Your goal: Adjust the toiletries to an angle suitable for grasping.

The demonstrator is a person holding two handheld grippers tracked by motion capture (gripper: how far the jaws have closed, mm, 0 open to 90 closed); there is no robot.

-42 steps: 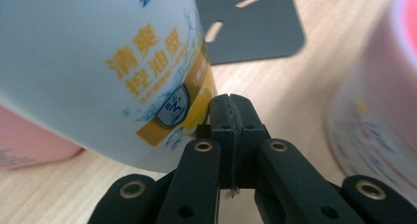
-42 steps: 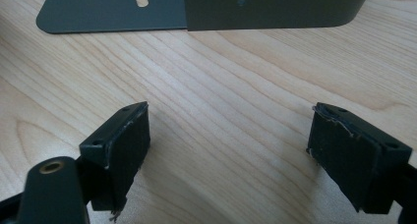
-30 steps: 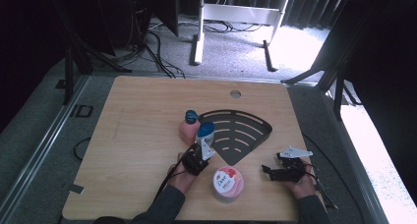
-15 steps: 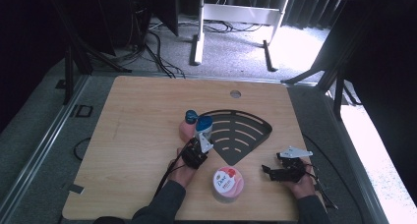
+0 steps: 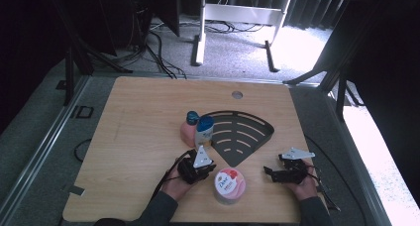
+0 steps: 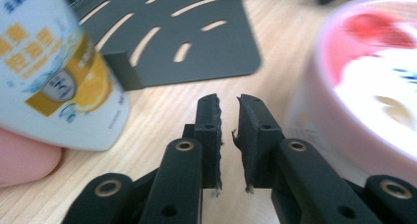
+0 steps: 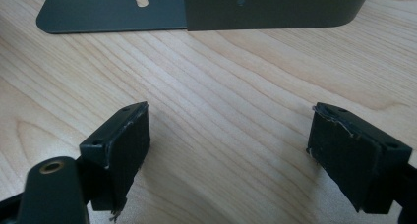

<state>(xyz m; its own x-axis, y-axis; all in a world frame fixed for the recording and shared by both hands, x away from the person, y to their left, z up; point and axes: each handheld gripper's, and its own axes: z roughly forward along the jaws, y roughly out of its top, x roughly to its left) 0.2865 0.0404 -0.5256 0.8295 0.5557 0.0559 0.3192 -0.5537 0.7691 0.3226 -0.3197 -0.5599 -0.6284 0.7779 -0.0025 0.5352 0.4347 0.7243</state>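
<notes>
On the pale wooden table [image 5: 138, 137], the person's left gripper [image 5: 202, 162] sits just short of a white tube-shaped bottle with a blue cap and an orange-and-gold label [image 5: 204, 132]. In the left gripper view its jaws have just been opening: a narrow slit shows between the pads and nothing is between them, so the bottle [image 6: 54, 71] is free. The bottle stands upright at the left edge of a black fan-shaped metal rack with curved slots [image 5: 242, 134], touching a pink bottle with a blue cap [image 5: 188, 128] on its other side. In the left gripper view the white bottle rises just ahead of the jaws and to their left, with the pink one [image 6: 22, 160] low beside it.

A round pink tub with a white and red lid [image 5: 230, 185] sits near the table's front edge, just right of the left gripper.

The right gripper [image 5: 277, 172] rests at the front right, well apart from the bottles. Its jaws stand wide with bare wood between them, and the rack's corner [image 7: 275, 8] lies ahead.
</notes>
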